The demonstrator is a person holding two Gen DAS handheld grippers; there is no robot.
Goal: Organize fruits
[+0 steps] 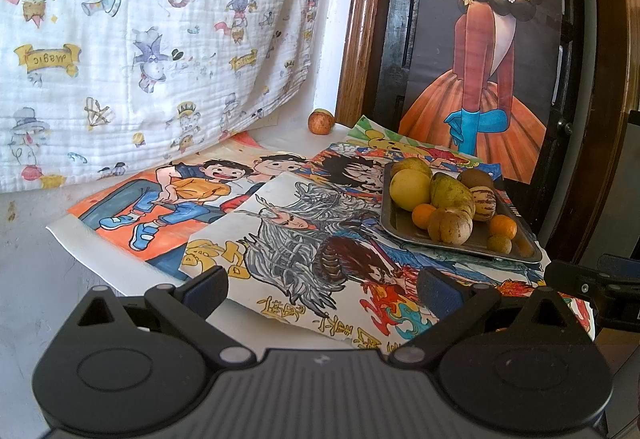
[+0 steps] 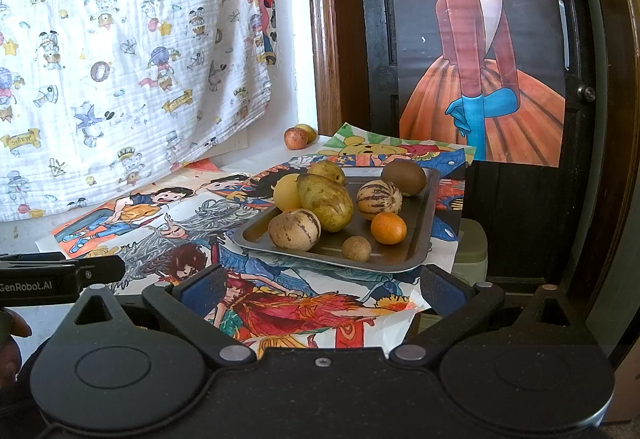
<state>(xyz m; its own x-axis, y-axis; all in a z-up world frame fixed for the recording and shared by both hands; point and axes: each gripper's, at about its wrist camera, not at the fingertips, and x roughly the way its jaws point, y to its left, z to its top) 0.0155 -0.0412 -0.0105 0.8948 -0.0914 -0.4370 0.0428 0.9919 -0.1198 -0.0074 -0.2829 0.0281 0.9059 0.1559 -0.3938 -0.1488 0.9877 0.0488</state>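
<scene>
Both claws are sitting nearest the lens: the right gripper (image 2: 320, 289) is hanging with its jaws spread wide and nothing between them, low over the front edge of the drawings, and the left gripper (image 1: 322, 289) is likewise gaping open and empty above the paper. Just past the right gripper, toward twelve o'clock, a metal tray (image 2: 424, 223) is resting on the drawings and carrying the fruit. At its front, a small brown round fruit (image 2: 356, 248) is lying beside an orange (image 2: 388, 227), which is sitting at about two o'clock from it. A tan striped melon (image 2: 294, 229) is occupying the tray's near left corner, touching a large green mango (image 2: 326, 207) behind it. A second striped melon (image 2: 378, 199) is standing at three o'clock from the mango, and a kiwi (image 2: 404, 172) is lying in the far right corner. A yellow round fruit (image 2: 286, 192) is pressing against the mango's left side, with a green pear-like fruit (image 2: 328, 171) showing behind them. In the left wrist view the same tray (image 1: 400, 227) is appearing at two o'clock from the left gripper, with further small oranges along its near side. Well apart from the tray, at eleven o'clock, a reddish apple (image 2: 295, 138) is sitting by the wall, touching a yellowish fruit (image 2: 306, 131) behind it. Coloured cartoon drawings (image 2: 280, 303) are covering the table, a printed white cloth (image 2: 120, 39) is hanging at the back left, and a poster of a girl in an orange dress (image 2: 480, 79) is hanging on the dark door.
</scene>
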